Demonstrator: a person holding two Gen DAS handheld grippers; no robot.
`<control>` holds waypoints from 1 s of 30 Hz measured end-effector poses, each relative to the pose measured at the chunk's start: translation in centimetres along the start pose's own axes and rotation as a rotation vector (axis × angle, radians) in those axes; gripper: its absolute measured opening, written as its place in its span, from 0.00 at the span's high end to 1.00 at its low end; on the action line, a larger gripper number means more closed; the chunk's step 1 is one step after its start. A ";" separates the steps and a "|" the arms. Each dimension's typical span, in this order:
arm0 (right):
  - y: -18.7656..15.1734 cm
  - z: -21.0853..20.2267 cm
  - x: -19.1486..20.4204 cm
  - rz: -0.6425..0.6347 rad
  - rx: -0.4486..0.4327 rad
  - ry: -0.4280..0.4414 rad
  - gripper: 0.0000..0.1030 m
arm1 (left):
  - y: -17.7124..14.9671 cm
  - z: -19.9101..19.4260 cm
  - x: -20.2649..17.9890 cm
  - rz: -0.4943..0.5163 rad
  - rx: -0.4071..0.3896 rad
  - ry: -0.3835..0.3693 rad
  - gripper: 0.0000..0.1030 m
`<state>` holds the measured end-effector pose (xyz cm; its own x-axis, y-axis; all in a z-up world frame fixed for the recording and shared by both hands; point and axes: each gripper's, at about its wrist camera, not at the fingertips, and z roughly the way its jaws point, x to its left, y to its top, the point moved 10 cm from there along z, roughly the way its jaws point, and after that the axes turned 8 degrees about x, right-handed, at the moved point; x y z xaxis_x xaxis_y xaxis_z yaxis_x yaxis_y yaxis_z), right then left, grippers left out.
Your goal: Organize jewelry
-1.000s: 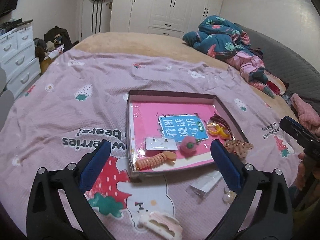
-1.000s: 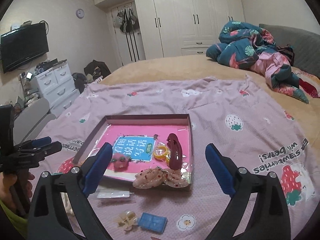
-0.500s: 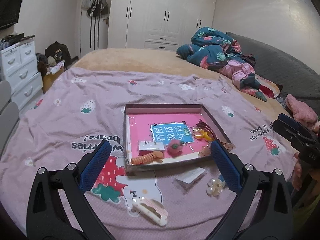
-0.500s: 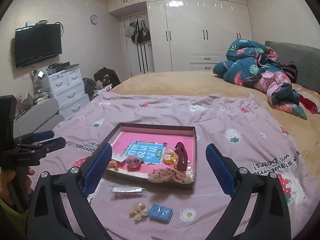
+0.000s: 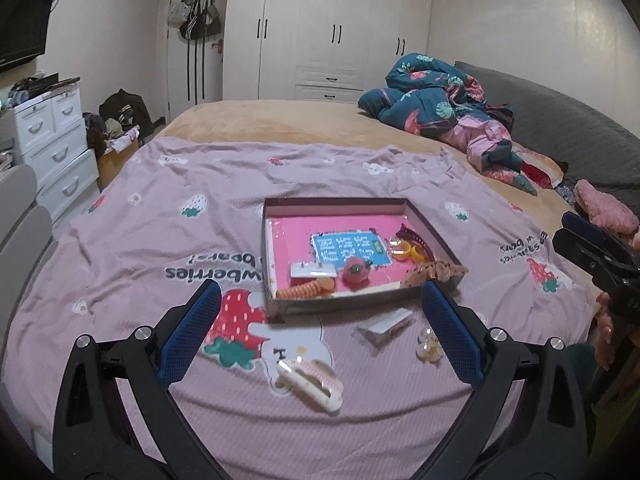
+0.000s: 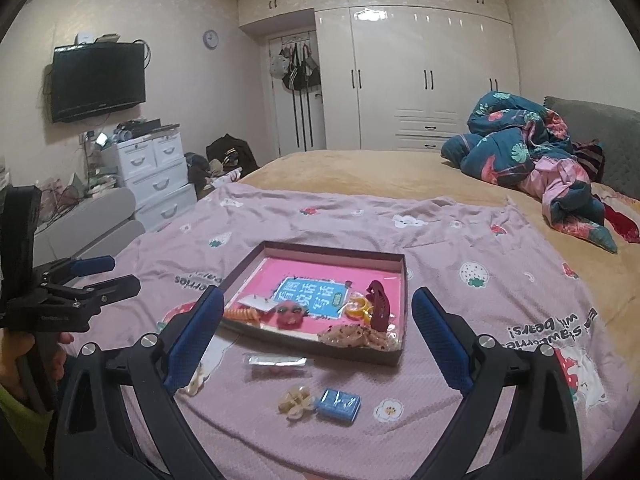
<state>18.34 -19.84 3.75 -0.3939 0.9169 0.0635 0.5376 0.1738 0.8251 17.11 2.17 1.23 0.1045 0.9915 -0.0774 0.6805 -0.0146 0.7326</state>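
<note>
Over the last second both wrist cameras have drawn back and risen: the shallow brown cardboard tray with the pink lining (image 5: 430,226) now appears smaller and farther off than before, and more of the room shows above it. No item has shifted between tray and bedspread in that time. This reads as a retreat to a survey position between picks, not a placement in progress.

Contents of the tray: a coiled orange hair tie (image 5: 305,289), a round pink pom-pom ornament (image 5: 355,273), a yellow ring (image 5: 407,249), a dark red hair clip (image 6: 379,305) and a speckled beige claw clip (image 5: 436,271) at the near right corner.

Still outside, on the pink strawberry-print bedspread (image 5: 168,216): a cream and pink claw clip (image 5: 310,376), a small clear packet (image 6: 276,361), a pale pearl-like flower ornament (image 6: 296,400) and a small blue rectangular case (image 6: 338,403). The sorting is therefore judged partly done.

The left gripper (image 5: 320,332) is held low and level, pointing at the tray front, its blue-padded jaws spread wide and empty, with the cream clip lying between and below them. The right gripper (image 6: 318,342) is likewise spread wide and empty, framing the packet, the flower ornament and the blue case. The flower ornament's exact form is hard to resolve at this range; it may be a brooch or a clip.
</note>
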 end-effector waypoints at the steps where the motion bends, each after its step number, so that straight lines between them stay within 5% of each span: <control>1: -0.2 0.0 0.1 -0.003 0.005 0.001 0.09 | -0.3 0.0 0.1 0.000 0.005 0.004 0.09; 26: -9.9 4.7 2.9 -0.025 0.259 0.066 0.09 | -6.9 3.1 0.1 0.009 0.164 -0.012 0.09; 30: -11.7 6.5 3.0 -0.006 0.328 0.083 0.19 | -8.0 4.1 0.4 0.002 0.197 -0.022 0.09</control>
<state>15.71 -16.80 -9.38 -0.4499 0.8856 0.1153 0.7411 0.2981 0.6016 14.65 2.17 -7.47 0.1208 0.9883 -0.0926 0.8090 -0.0440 0.5862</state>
